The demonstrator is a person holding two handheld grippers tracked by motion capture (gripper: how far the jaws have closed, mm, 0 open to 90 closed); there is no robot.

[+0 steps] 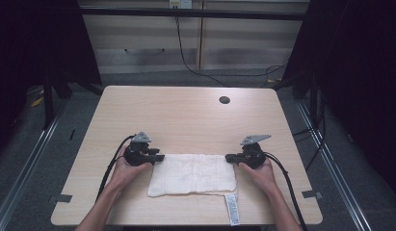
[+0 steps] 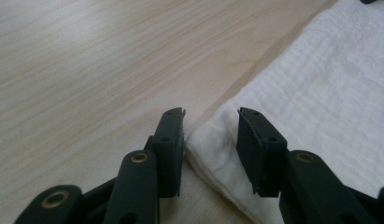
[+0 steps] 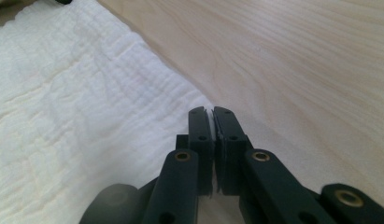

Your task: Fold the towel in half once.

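Note:
A white folded towel [image 1: 193,175] lies flat near the table's front edge, with a label [image 1: 232,209] sticking out at its front right corner. My left gripper [image 1: 162,157] is at the towel's far left corner. In the left gripper view the jaws [image 2: 210,112] stand open, and the towel's corner [image 2: 213,140] lies between them without being pressed. My right gripper [image 1: 228,157] is at the far right corner. In the right gripper view its jaws [image 3: 209,109] are shut together at the edge of the towel [image 3: 87,116], with no cloth showing between the pads.
The light wooden table [image 1: 186,115] has a round cable hole [image 1: 224,100] at the back right. Black cables trail from both grippers toward the front edge. Dark curtains and metal rails flank the table, and cabinets stand behind it.

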